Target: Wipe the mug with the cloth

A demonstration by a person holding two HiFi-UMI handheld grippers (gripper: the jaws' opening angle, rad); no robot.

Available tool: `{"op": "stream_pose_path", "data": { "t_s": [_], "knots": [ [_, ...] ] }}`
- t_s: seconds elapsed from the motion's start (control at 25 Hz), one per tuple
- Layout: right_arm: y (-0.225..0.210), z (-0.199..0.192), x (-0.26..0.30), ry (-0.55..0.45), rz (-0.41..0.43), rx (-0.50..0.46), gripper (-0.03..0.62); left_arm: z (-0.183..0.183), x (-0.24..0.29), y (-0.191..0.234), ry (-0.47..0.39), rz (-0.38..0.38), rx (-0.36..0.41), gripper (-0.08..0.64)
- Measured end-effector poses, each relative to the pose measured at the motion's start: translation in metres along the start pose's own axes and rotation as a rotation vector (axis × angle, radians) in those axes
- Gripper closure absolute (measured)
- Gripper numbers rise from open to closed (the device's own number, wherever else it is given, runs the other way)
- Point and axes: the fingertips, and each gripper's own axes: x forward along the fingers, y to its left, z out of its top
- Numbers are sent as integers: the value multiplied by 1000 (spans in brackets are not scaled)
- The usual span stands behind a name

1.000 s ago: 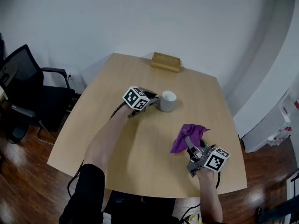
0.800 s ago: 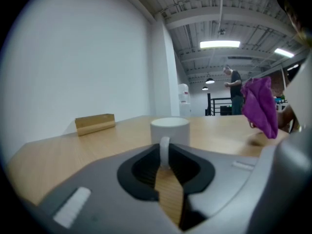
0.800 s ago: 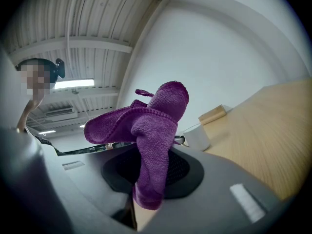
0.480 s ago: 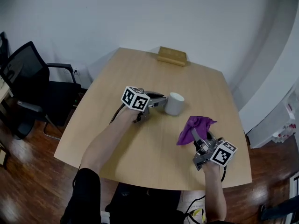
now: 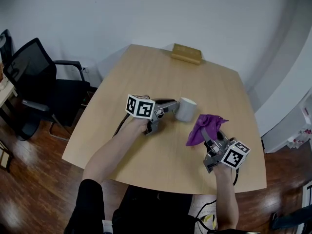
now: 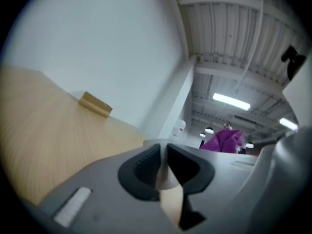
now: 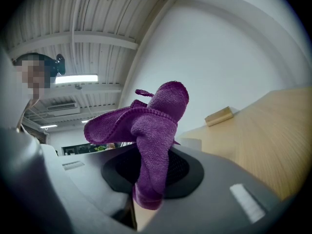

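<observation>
Steadying the mug (image 5: pixel 187 109): left gripper (image 5: pixel 173 107) jaws, which have just been closing, now pinch it. The right gripper (image 5: pixel 211 143) clamps the bunched cloth (image 5: pixel 204 128) nearby, apparently ready to wipe.

Table (image 5: pixel 146 150): pale wood-look top, fine straight grain, matt, smooth. Mug (image 5: pixel 186 109): off-white, smooth, prob. ceramic, low sheen. Cloth (image 7: pixel 153 130): purple microfibre-type textile, fine nubby weave, stitched hem, soft, matt. Left gripper (image 6: pixel 163 167) & right gripper (image 7: pixel 148 172): grey moulded plastic bodies, matt, smooth; pads (image 6: pixel 146 165) black, rubbery-looking, fine ribbed texture. Marker cubes (image 5: pixel 140 106): flat b/w print, matt. Block (image 5: pixel 186 53) at table's far edge: tan, wood-like, matt. Chair (image 5: pixel 34 77): black mesh-type back, black plastic-looking armrests. Floor (image 5: pixel 29 189): dark wood boards, glossy, w/ light reflections. Wall (image 5: pixel 146 13): white, plain, matt.
</observation>
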Motion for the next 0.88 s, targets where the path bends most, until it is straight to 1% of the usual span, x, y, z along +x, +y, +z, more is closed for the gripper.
{"op": "stream_pose_path", "data": {
  "t_s": [0.08, 0.12, 0.2, 0.28, 0.32, 0.4, 0.52, 0.6, 0.64, 0.68, 0.72, 0.76, 0.8, 0.88],
  "knots": [
    [1, -1, 0, -2, -1, 2, 508, -3, -2, -9, 76, 20, 175, 491],
    [1, -1, -1, -5, -2, 3, 508, -6, -2, -14, 116, 17, 246, 491],
    [1, 1, -4, -11, -5, 5, 508, -19, -4, -22, 202, 5, 357, 491],
    [1, 2, -7, -18, -6, 6, 508, -33, -7, -22, 278, 3, 433, 489],
    [1, 2, -8, -20, -6, 6, 508, -37, -8, -20, 298, 4, 450, 489],
    [2, 2, -9, -24, -6, 8, 508, -39, -10, -16, 307, 15, 458, 488],
    [1, 1, -13, -27, -7, 11, 508, -43, -8, -6, 336, 78, 481, 474],
    [0, 1, -14, -30, -6, 12, 508, -48, -3, -1, 370, 101, 487, 392],
    [0, 1, -15, -31, -6, 13, 508, -49, 0, 0, 374, 104, 482, 377],
    [-1, 1, -15, -33, -7, 13, 508, -49, 3, 1, 372, 106, 476, 379],
    [-1, 1, -16, -34, -7, 14, 508, -49, 5, 1, 369, 103, 469, 397],
    [-1, 1, -16, -35, -7, 15, 508, -50, 6, 0, 369, 95, 463, 449],
    [-2, 1, -17, -36, -8, 15, 508, -51, 7, -1, 371, 83, 458, 482],
    [-3, 2, -18, -37, -11, 16, 508, -50, 6, -6, 361, 59, 438, 485]
  ]
}}
